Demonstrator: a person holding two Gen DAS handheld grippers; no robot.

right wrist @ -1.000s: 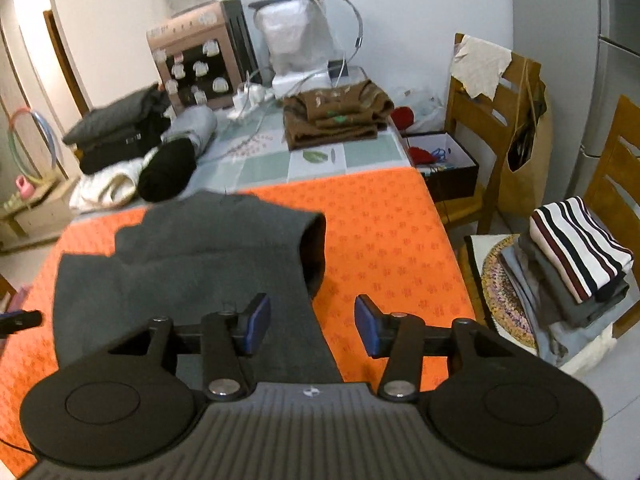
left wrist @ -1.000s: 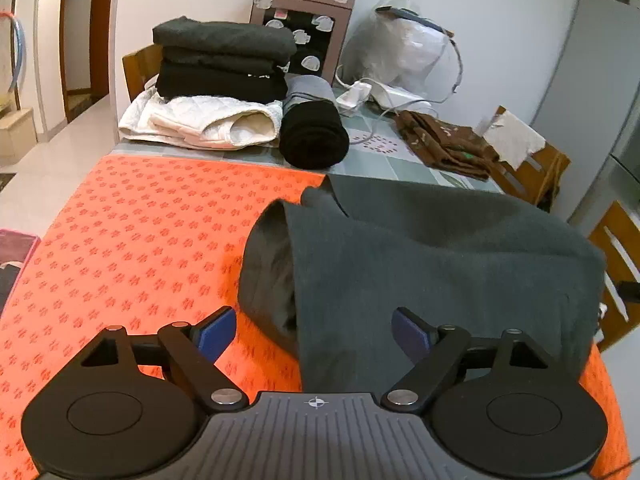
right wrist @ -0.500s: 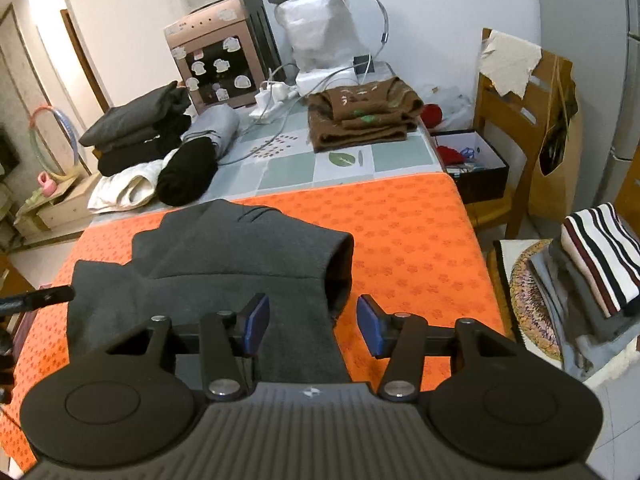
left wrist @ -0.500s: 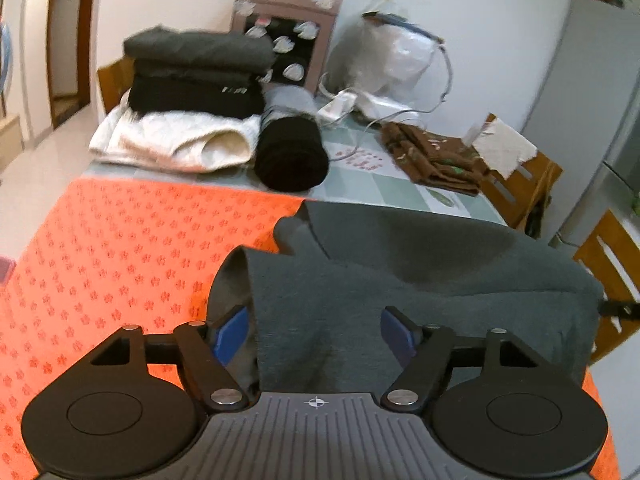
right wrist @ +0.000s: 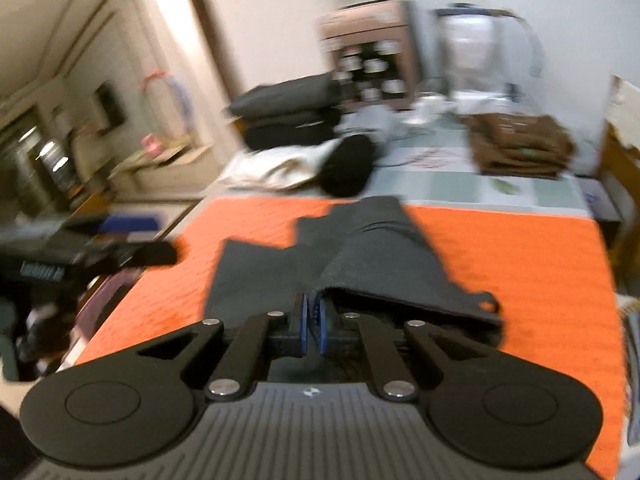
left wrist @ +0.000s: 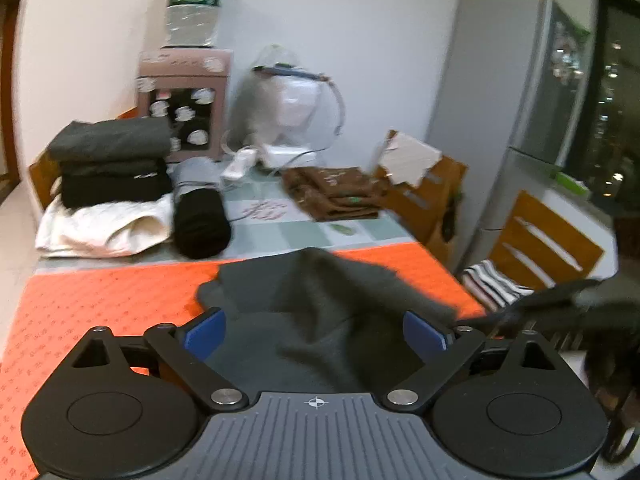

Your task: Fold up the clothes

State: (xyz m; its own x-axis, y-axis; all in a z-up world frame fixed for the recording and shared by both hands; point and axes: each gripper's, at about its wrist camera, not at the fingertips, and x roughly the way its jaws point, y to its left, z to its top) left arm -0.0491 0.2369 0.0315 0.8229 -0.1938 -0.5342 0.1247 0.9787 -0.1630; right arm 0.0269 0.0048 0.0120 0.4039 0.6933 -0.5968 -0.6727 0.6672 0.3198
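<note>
From the left wrist view, the left tongs point(left wrist: 316, 336) stand wide and are opening, blue pads either side of the dark grey garment point(left wrist: 320, 312) without pressing it. The garment lies bunched on the orange mat point(left wrist: 100, 296) covering the near worktop. Behind it sits a stack of folded clothes point(left wrist: 108, 176), a black roll point(left wrist: 202, 224) and a folded brown piece point(left wrist: 336, 192), so several items look finished; this one seems partway folded. Only this view shows the striped clothes point(left wrist: 496, 284) off the worktop's right edge and the fridge point(left wrist: 504, 100).

From the right wrist view, the right tongs point(right wrist: 313, 320) are closed, apparently pinching the garment's point(right wrist: 380, 264) near hem, which lifts into a ridge. Only here do the garment's flat left panel and the left tongs' dark body point(right wrist: 80, 260) beside the mat point(right wrist: 500, 248) appear.
</note>
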